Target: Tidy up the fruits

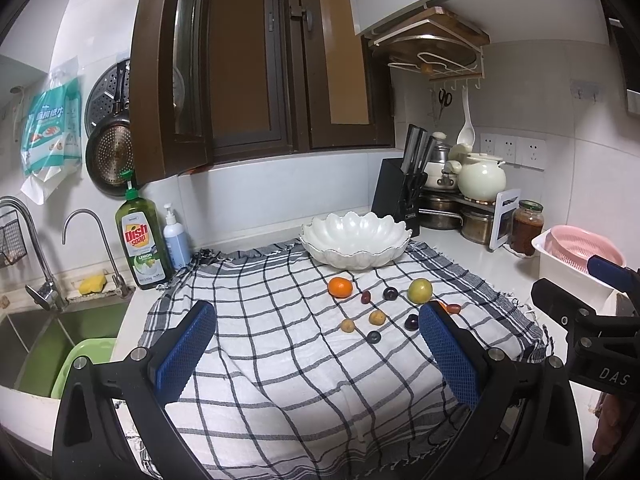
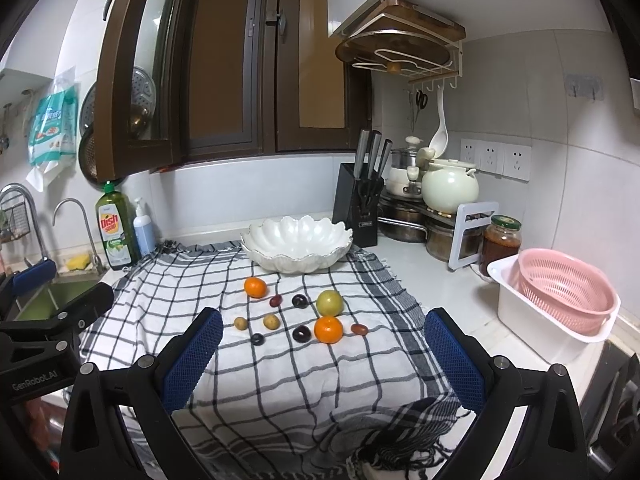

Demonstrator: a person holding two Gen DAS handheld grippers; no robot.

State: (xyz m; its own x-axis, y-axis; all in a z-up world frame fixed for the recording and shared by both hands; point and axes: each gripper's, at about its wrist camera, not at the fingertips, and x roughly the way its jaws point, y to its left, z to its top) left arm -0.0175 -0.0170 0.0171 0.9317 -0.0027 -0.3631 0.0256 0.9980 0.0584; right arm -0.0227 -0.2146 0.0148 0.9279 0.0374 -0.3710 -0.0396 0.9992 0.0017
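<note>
Fruits lie loose on a checked cloth (image 2: 280, 376) before an empty white scalloped bowl (image 2: 297, 245): two oranges (image 2: 255, 287) (image 2: 328, 329), a green fruit (image 2: 330, 302), several dark plums (image 2: 299, 301), two small tan fruits (image 2: 271, 321) and a red date (image 2: 359, 329). My right gripper (image 2: 320, 360) is open and empty, held back from the fruits. My left gripper (image 1: 316, 352) is open and empty too, short of the same fruits, with the bowl (image 1: 355, 245) beyond and an orange (image 1: 340, 287) and the green fruit (image 1: 419, 290) in sight.
A knife block (image 2: 356, 208), pots, a jar (image 2: 500, 242) and a pink colander (image 2: 564, 290) in a white tub stand at the right. Dish soap (image 2: 114, 232), a pump bottle, taps and a sink (image 1: 48, 344) are at the left.
</note>
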